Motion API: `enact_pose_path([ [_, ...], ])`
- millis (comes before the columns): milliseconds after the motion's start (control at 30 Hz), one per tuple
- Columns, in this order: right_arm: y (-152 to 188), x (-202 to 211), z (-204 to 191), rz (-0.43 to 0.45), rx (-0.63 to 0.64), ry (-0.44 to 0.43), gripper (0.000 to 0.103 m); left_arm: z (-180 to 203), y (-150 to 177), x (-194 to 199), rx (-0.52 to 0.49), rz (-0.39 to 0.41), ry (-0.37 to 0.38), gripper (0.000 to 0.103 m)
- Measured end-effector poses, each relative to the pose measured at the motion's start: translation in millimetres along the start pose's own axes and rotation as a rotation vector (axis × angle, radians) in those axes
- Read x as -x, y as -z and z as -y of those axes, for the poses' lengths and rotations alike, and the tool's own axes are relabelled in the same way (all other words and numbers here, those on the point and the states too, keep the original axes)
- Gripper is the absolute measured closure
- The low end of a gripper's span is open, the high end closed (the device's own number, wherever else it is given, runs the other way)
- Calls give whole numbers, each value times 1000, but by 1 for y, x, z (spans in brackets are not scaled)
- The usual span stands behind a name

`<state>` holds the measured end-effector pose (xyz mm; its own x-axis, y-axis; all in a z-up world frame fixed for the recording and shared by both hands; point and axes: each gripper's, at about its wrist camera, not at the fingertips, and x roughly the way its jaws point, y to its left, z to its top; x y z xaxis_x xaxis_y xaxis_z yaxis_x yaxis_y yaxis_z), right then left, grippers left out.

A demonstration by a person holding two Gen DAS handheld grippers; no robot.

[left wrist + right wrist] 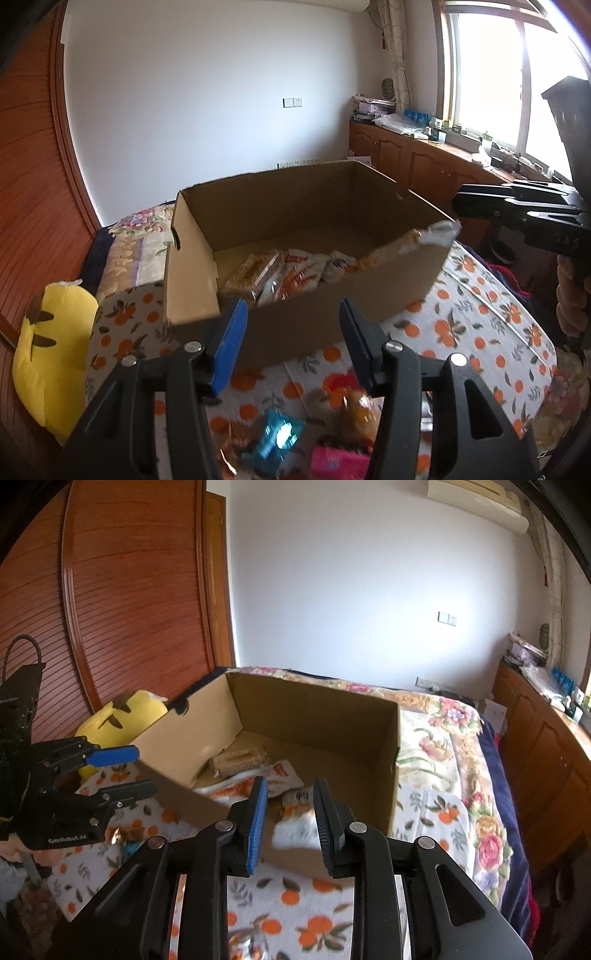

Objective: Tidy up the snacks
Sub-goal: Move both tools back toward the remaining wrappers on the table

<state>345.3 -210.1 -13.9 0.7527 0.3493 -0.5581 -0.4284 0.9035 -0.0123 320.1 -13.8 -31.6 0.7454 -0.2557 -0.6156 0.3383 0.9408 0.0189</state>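
An open cardboard box [295, 325] [314, 716] stands on the orange-print cloth and holds several snack packets [280, 273] [240, 760]. A white and orange packet [432, 238] [295, 834] hangs blurred at the box's rim, just beyond my right gripper [291, 781] [458, 201]. That gripper's jaws stand a little apart and no pad touches the packet. My left gripper [293, 302] [146, 770] is open before the box's near wall with nothing between its fingers. Loose snacks lie below it: a blue packet [277, 435], a pink one [338, 461] and an orange-brown one [360, 410].
A yellow plush toy [51, 354] [122, 712] lies left of the box. The bed's flowered quilt [443, 738] stretches behind and to the right. Wooden cabinets [424, 162] run under the window; louvred wardrobe doors [129, 590] stand on the left.
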Motion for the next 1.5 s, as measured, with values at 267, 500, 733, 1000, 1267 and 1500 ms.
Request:
enact_pose_path([
  [267,60,35,-13,-32,-71,-16,67,14,40,21,8,-15,12,50],
  [500,109,48,-45,-56,-102,-31,55,22,76,32,49,-19,30,45],
  [733,151,45,-70,-87,-162,-69,32,33,105,41,49,-25,25,41],
  [1000,183,35,-88,-137,-156,-65,30,39,139,29,102,-67,26,37],
  [1267,199,27,-93,-159,-176,-63,24,40,144,17,161,-96,55,37],
  [1500,205,17,-100,-174,-167,-50,24,35,133,3,253,-113,105,36],
])
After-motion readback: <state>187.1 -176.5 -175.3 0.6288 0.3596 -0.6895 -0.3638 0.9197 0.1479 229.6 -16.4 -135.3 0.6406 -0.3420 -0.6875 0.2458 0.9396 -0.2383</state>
